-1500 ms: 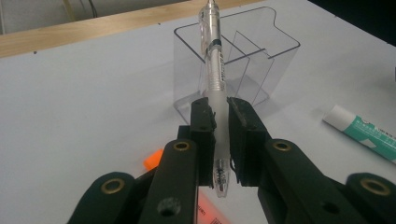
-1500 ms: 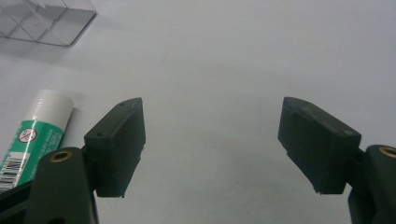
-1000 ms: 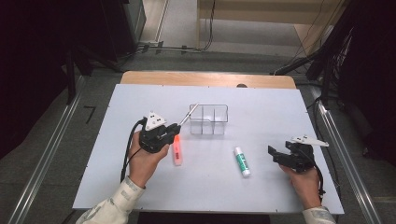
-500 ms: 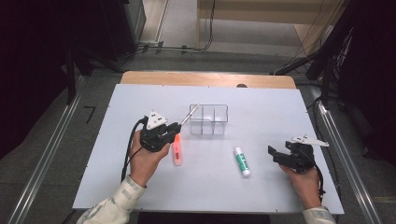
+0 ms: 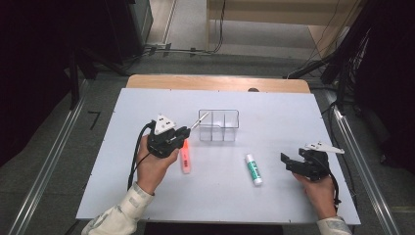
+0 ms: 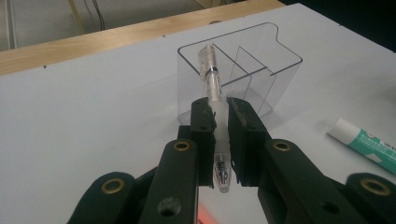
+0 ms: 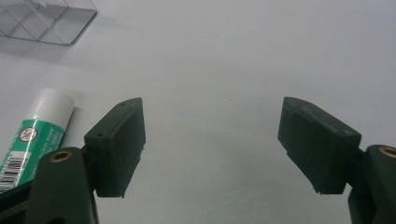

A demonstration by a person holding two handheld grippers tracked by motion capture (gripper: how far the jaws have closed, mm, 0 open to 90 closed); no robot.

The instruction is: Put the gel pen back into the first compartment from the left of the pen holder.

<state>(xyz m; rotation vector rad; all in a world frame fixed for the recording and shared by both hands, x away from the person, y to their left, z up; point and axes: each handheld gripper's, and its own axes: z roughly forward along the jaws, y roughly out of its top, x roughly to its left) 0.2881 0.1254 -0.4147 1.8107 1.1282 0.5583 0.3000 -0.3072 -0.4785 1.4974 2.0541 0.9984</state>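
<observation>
My left gripper is shut on a clear plastic pen, whose far end reaches over the rim of the clear three-compartment organizer. An orange highlighter lies flat on the white table just below that gripper. A white and green glue stick lies right of centre. My right gripper hovers near the table's right edge, open with nothing between its jaws, the glue stick to its left.
The white tabletop ends at a wooden strip along the far side. Metal rails run along the floor on both sides. Cables trail from each gripper.
</observation>
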